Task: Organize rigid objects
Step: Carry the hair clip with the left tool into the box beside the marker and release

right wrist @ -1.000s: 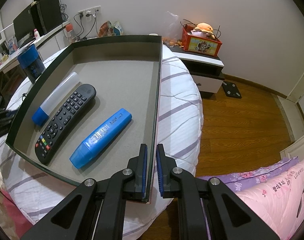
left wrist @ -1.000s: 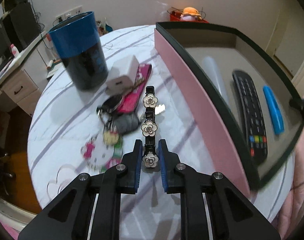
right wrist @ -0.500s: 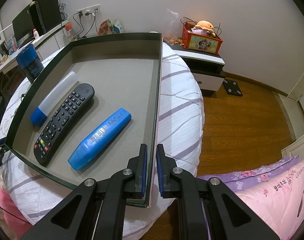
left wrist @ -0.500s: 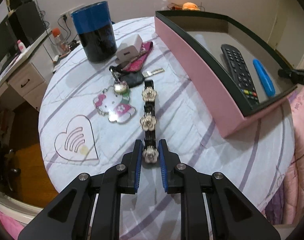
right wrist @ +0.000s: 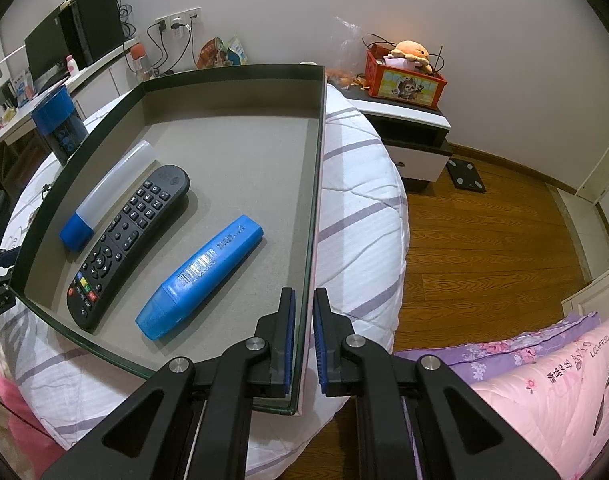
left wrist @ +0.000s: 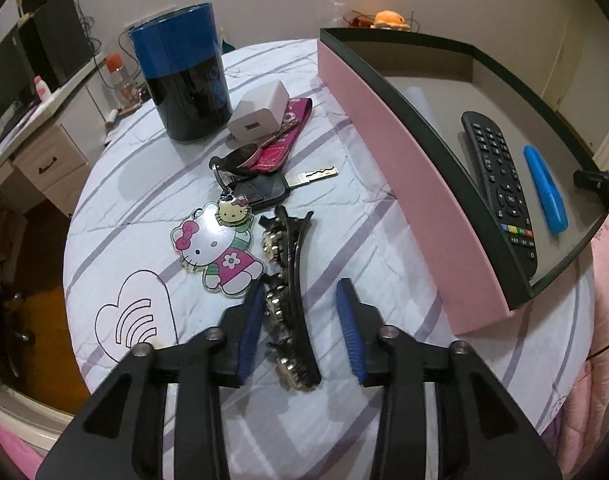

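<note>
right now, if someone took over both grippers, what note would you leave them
Left gripper: jaws opening, wide apart; the hair clip lies on its side on the bedspread between them, apparently not pressed by either pad.
Right gripper: shut on the near-right wall of the tray.
In the tray: remote, blue case, blue-capped tube.
On the bedspread: keys with cat charms, white charger, pink strap, blue canister.
Left to do: regrip the clip and move it and the loose items into the tray.
</note>
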`<state>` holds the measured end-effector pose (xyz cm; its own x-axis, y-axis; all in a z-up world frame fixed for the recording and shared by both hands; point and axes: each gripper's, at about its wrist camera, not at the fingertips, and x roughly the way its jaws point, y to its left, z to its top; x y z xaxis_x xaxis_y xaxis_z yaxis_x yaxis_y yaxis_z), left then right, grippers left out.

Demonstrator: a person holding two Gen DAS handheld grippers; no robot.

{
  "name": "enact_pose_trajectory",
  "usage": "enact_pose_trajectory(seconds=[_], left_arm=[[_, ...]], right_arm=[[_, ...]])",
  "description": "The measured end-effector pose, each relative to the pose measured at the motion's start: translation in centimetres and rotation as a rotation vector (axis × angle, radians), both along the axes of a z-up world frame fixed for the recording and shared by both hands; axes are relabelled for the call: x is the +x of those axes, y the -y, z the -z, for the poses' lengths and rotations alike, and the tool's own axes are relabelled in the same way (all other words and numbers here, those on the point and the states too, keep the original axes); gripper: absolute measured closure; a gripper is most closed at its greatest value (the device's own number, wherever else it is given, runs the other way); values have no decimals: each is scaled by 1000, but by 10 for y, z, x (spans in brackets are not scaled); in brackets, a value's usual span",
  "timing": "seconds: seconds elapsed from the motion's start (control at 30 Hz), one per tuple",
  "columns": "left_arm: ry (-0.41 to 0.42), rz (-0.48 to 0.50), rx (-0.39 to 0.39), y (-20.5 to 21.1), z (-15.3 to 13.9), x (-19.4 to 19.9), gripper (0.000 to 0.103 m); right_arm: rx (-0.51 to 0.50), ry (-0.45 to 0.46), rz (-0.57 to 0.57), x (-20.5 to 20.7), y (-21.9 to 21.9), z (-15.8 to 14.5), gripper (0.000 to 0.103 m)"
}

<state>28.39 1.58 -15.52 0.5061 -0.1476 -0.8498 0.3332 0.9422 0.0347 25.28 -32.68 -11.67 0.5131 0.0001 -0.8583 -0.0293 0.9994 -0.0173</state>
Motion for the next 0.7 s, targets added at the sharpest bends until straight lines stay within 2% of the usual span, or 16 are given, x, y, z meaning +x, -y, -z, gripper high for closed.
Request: enact_pose_trajectory(seconds=[0.03, 0.4, 0.57, 0.7], left_arm=[[1, -2, -4, -1, -1, -1, 86], [40, -19, -18, -6, -16, -11, 86], [106, -20, -32, -7, -43, -20, 86], [145, 27, -60, 9, -64, -22, 86]], right_arm=[[0, 0, 0, 0, 0, 0, 93], [1, 1, 2, 0, 0, 0, 93], [1, 1, 1, 1, 0, -1, 93], [1, 0, 1, 1, 0, -1, 93]])
